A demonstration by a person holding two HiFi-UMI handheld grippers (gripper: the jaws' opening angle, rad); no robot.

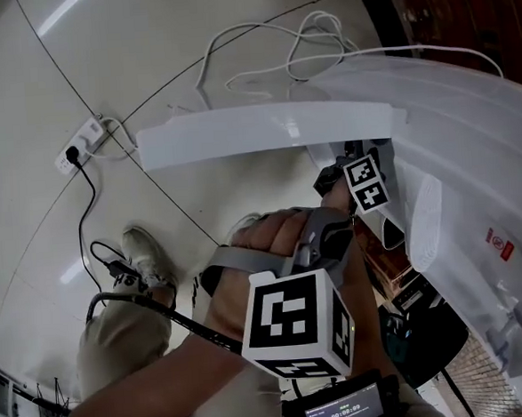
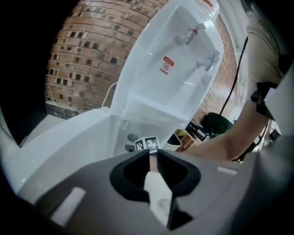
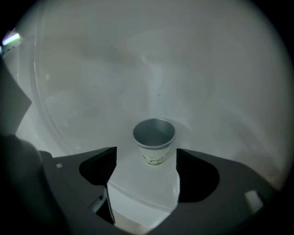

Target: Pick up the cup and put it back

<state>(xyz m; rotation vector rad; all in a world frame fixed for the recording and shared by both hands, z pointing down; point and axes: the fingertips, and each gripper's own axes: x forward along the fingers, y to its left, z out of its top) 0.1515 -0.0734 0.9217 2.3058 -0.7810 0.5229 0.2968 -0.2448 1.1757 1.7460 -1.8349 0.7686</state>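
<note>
A small paper cup (image 3: pixel 154 142) stands upright on a white shelf (image 3: pixel 142 188) inside the water dispenser's lower cabinet. My right gripper (image 3: pixel 146 153) is open, its jaws wide on either side of the cup's base, and the pads do not touch it. In the head view only its marker cube (image 1: pixel 366 182) shows, pushed into the cabinet past the open door (image 1: pixel 265 132). My left gripper (image 2: pixel 153 158) hangs back outside the cabinet, its jaws shut on nothing; its marker cube (image 1: pixel 296 325) is low in the head view.
The white water dispenser (image 2: pixel 183 59) stands against a brick wall (image 2: pixel 82 59). A power strip (image 1: pixel 83 144) and loose cables (image 1: pixel 277 50) lie on the floor. Boxes (image 2: pixel 197 131) and a dark bin (image 2: pixel 216 124) sit beside the dispenser. The person's shoe (image 1: pixel 144 251) is on the floor.
</note>
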